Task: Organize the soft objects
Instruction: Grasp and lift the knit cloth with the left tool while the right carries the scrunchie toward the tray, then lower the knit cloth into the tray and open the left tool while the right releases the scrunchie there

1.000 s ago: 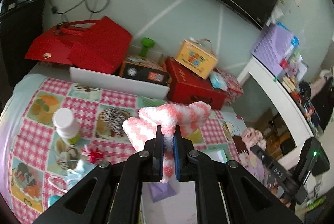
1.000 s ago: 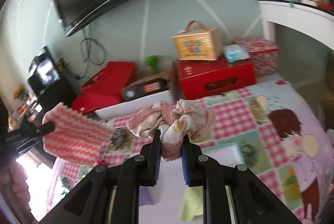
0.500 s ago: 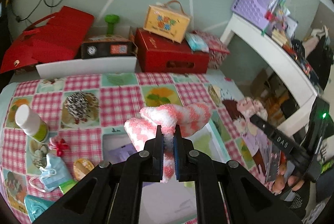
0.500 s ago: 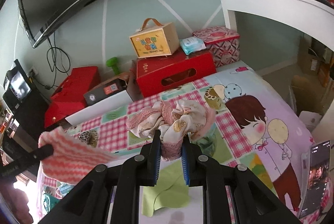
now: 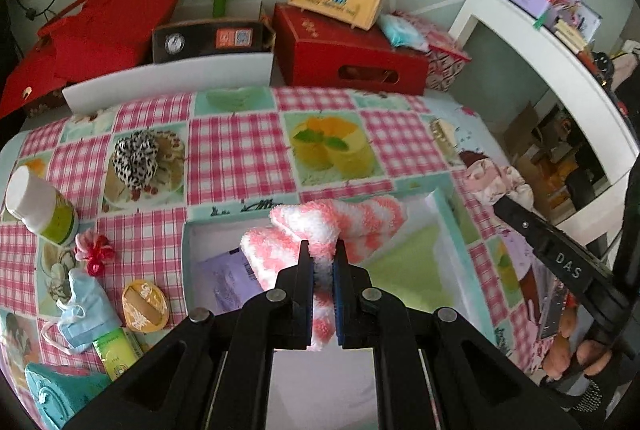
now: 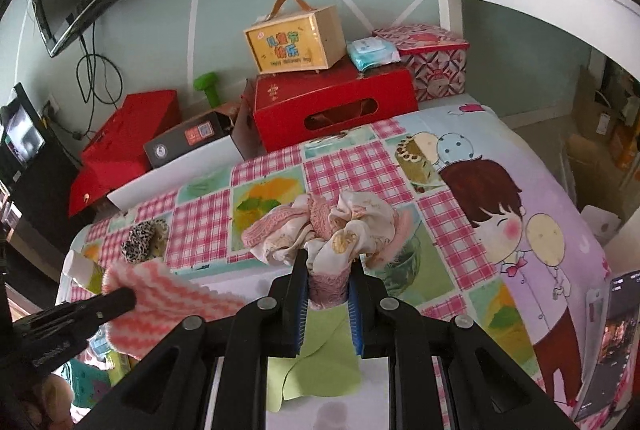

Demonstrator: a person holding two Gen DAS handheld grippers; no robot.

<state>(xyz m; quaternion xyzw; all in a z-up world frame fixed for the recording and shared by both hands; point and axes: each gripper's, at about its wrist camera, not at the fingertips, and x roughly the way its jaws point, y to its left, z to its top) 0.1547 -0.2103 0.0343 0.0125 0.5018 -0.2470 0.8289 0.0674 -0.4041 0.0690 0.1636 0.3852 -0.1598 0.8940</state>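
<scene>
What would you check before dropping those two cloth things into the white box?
1. Left gripper shut on the pink striped sock: ok.
2. Right gripper shut on the bunched floral cloth: ok.
3. Sock over the white box: ok.
4. Floral cloth over the box: cannot tell; it hangs near the far rim.
5. Room in the box: ok, only a green cloth and a purple packet lie inside.
6. Grippers apart from each other: ok.

light: soft daylight, even, bright | shadows: faint | focus: mostly sharp, slight softness | distortion: strong fisheye bending, dark vignette at corners
</scene>
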